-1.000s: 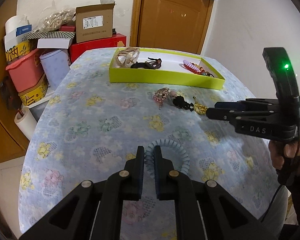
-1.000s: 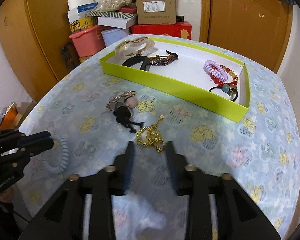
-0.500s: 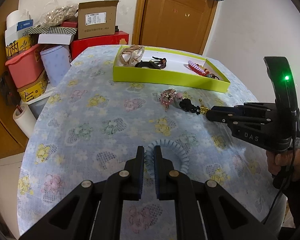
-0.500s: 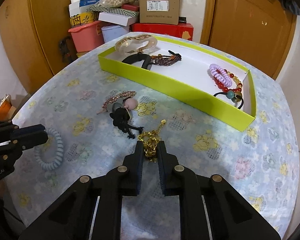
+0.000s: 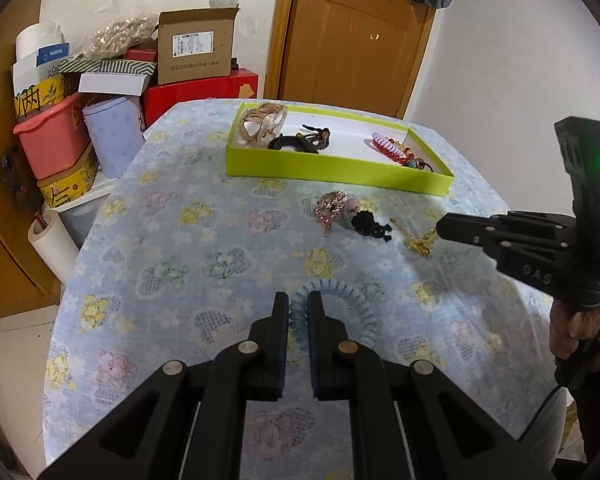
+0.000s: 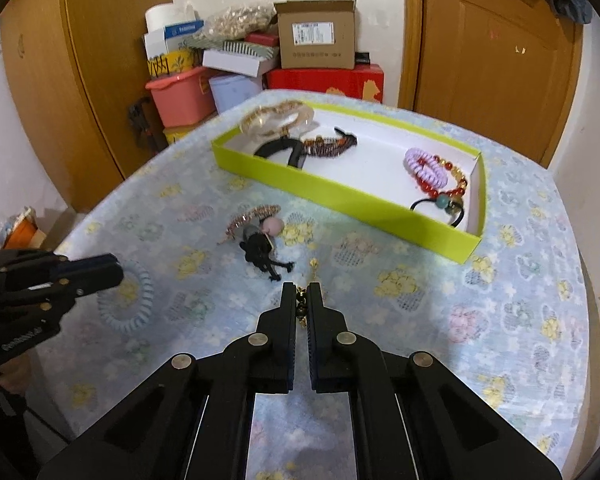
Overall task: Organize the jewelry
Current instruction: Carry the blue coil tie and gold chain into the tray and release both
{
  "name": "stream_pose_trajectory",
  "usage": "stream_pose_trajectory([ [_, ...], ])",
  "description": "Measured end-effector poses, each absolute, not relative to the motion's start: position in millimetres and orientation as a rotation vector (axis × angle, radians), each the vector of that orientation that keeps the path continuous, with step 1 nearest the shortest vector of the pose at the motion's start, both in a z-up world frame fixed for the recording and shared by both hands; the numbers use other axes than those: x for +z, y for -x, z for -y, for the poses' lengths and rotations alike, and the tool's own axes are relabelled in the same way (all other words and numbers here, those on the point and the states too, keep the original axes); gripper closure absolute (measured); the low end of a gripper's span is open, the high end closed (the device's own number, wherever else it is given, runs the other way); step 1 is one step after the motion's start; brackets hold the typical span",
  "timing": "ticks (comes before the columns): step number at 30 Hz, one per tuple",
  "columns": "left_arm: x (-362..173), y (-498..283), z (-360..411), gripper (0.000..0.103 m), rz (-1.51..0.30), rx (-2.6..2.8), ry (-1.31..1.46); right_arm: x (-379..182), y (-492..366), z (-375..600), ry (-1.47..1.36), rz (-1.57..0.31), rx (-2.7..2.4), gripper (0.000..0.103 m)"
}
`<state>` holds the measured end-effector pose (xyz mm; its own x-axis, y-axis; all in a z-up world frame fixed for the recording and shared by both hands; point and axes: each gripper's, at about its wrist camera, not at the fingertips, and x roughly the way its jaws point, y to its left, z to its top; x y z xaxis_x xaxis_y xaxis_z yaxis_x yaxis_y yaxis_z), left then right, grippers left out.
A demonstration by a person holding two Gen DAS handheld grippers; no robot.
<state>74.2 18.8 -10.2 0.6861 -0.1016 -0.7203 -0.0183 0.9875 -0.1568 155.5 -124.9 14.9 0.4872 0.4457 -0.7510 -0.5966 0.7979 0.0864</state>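
Observation:
My left gripper (image 5: 298, 300) is shut on a pale blue spiral hair tie (image 5: 352, 300), which also shows in the right wrist view (image 6: 134, 304). My right gripper (image 6: 304, 292) is shut on a gold chain (image 6: 301, 304) that hangs from its tips in the left wrist view (image 5: 418, 242), just above the cloth. A lime green tray (image 5: 340, 166) at the far side holds a clear bangle (image 5: 262, 126), a black clip, a purple spiral tie (image 6: 426, 166) and red beads. A pink beaded clip (image 5: 330, 206), a pink bead tie and a black hair tie (image 5: 370, 226) lie on the table in front of the tray.
The table has a floral blue cloth (image 5: 180, 240). Stacked boxes and a pink tub (image 5: 52, 140) stand beyond its far left edge. A wooden door (image 5: 352, 32) is behind the tray. A paper roll (image 5: 52, 246) leans at the left.
My right gripper closed on the gold chain and has lifted it off the cloth. My left gripper stays shut on the blue spiral tie and has risen slightly.

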Motion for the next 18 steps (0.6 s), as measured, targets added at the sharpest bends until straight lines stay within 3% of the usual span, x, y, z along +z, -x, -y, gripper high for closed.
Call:
stream_pose_trajectory([
  [18, 50, -98, -4, 0.094, -0.731, -0.076, 0.083, 95, -155, 136, 0.195, -0.704, 0.682, 0.099],
])
